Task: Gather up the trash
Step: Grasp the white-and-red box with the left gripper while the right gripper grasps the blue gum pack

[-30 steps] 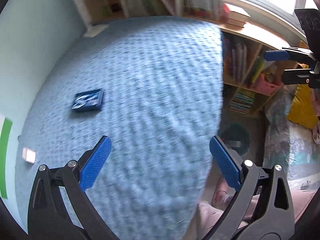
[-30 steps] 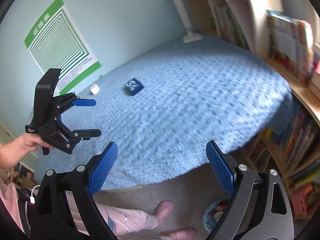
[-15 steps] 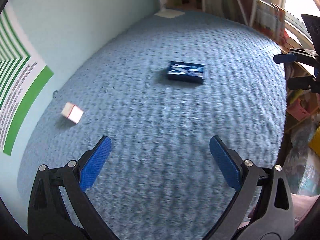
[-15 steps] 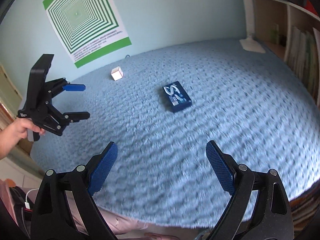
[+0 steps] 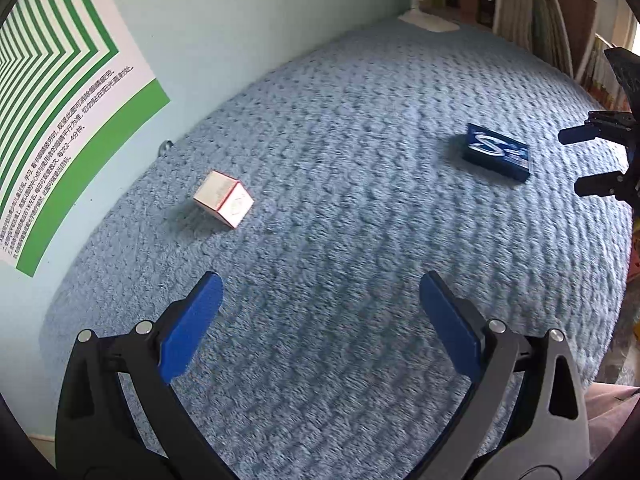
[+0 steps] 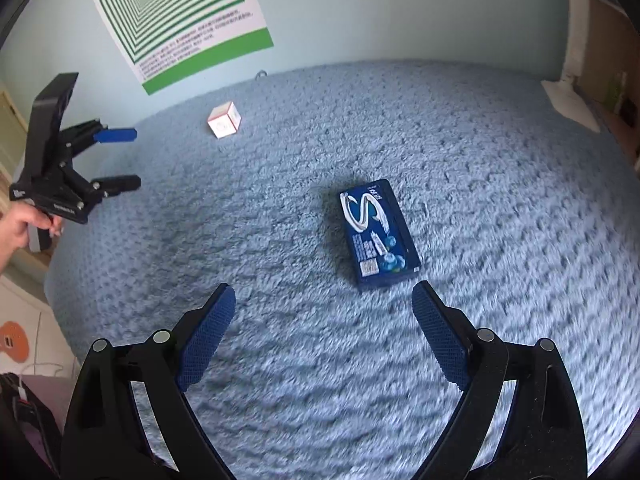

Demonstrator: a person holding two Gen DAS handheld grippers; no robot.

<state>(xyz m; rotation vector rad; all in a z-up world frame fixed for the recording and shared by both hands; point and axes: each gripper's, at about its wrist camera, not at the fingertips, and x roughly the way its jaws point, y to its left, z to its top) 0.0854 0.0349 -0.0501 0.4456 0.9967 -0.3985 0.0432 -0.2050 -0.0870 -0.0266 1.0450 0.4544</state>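
Observation:
Two pieces of trash lie on a blue fuzzy bedspread. A small white cube box with red edges sits near the wall, ahead and left of my left gripper. That gripper is open and holds nothing. A flat dark blue packet with a white S lies just beyond my right gripper, closer to its right finger. The right gripper is open and empty too. Each gripper shows in the other's view: the right gripper and the left gripper.
A green and white striped poster hangs on the pale blue wall behind the bed. Bookshelves stand past the far right end. A white paper lies at that corner. A hand holds the left gripper's handle.
Both views have swung from the bed's edge and floor onto the bedspread and moved closer. The white box and the blue packet now appear larger and nearer to the open grippers.

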